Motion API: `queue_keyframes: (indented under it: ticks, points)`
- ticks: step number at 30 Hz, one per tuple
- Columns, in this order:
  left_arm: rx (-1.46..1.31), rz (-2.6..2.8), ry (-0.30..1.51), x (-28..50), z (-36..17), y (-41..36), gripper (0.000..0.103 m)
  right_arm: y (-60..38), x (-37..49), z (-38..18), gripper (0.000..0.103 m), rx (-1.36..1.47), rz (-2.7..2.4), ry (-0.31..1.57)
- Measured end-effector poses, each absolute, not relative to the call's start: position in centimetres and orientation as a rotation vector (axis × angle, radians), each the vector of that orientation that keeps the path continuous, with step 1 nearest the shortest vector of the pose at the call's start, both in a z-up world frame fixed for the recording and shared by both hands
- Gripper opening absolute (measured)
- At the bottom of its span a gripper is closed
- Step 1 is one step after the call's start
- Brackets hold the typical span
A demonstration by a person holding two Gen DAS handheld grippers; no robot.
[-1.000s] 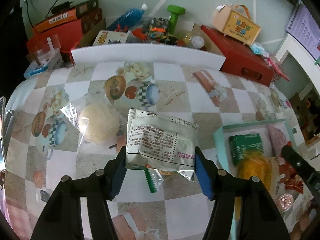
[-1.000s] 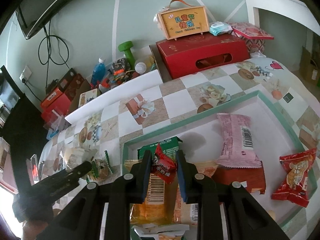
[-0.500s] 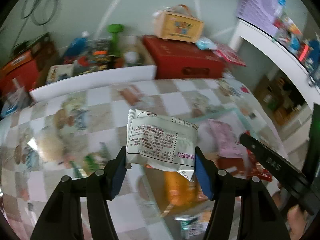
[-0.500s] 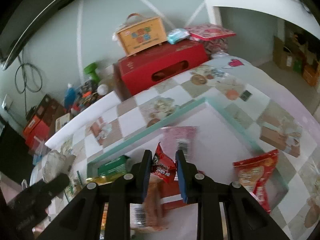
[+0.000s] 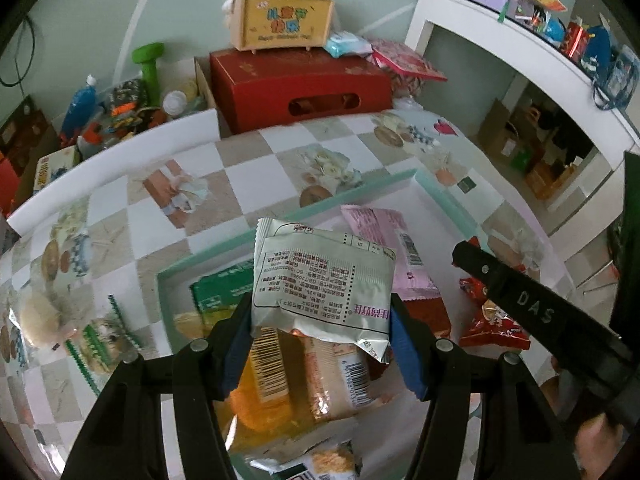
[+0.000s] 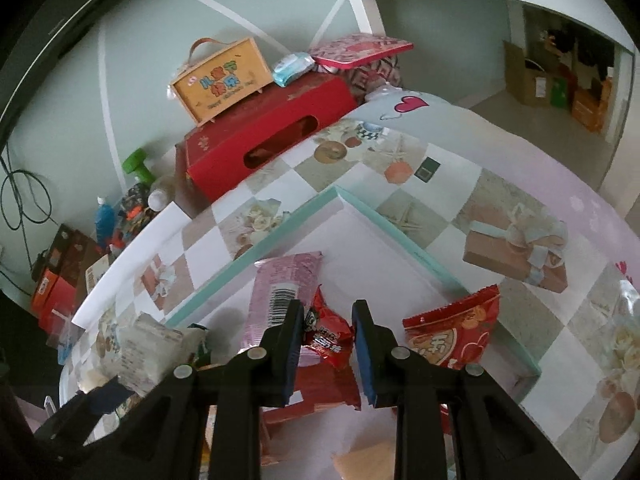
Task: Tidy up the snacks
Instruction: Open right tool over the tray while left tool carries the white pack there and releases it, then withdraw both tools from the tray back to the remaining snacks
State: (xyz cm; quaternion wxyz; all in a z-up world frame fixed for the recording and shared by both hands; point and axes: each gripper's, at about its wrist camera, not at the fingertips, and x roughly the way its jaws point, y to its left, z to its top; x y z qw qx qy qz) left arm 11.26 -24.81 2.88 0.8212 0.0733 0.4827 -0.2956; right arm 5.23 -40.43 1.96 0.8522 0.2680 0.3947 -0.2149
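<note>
My left gripper (image 5: 320, 312) is shut on a silver snack packet (image 5: 320, 276) with printed text, held above the left half of the teal-rimmed white tray (image 5: 280, 236). Under it lie a green packet (image 5: 220, 288), an orange packet (image 5: 260, 392) and a pink packet (image 5: 384, 236). My right gripper (image 6: 326, 312) is shut on a small red packet (image 6: 326, 338) over the middle of the tray (image 6: 400, 236), just right of the pink packet (image 6: 284, 288). A larger red packet (image 6: 456, 332) lies against the tray's right rim.
A red box (image 5: 300, 84) with a yellow carry case (image 5: 280, 20) stands behind the table, beside a green dumbbell (image 5: 150, 60) and clutter. Two loose snacks, a clear bag with a round cake (image 5: 40, 312) and a green-edged packet (image 5: 100, 340), lie left of the tray.
Both grippers swung right with their packets. The silver packet went from above the bare tablecloth to above the tray. The small red packet moved from the tray's left part toward its middle.
</note>
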Motion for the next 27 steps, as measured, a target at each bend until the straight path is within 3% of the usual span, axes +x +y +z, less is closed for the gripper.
queue_keyframes:
  ticks: [4,8,18,22,27]
  points:
    - [0.151,-0.628,1.043,11.4,2.2,-25.1,0.065,-40.3,5.4,1.8,0.027,0.554,-0.455,0.84]
    - [0.148,-0.616,1.038,11.3,2.3,-25.0,0.075,-40.4,5.4,1.5,0.028,0.561,-0.465,0.854]
    - [0.084,-0.595,1.012,11.3,3.7,-23.2,0.085,-40.4,5.6,1.3,0.03,0.551,-0.488,0.88]
    - [0.096,-0.503,0.994,11.5,4.0,-21.7,0.085,-40.4,5.6,1.2,0.049,0.552,-0.493,0.888]
    - [0.046,-0.391,0.992,12.3,3.7,-18.8,0.085,-40.0,5.9,1.4,0.064,0.533,-0.488,0.895]
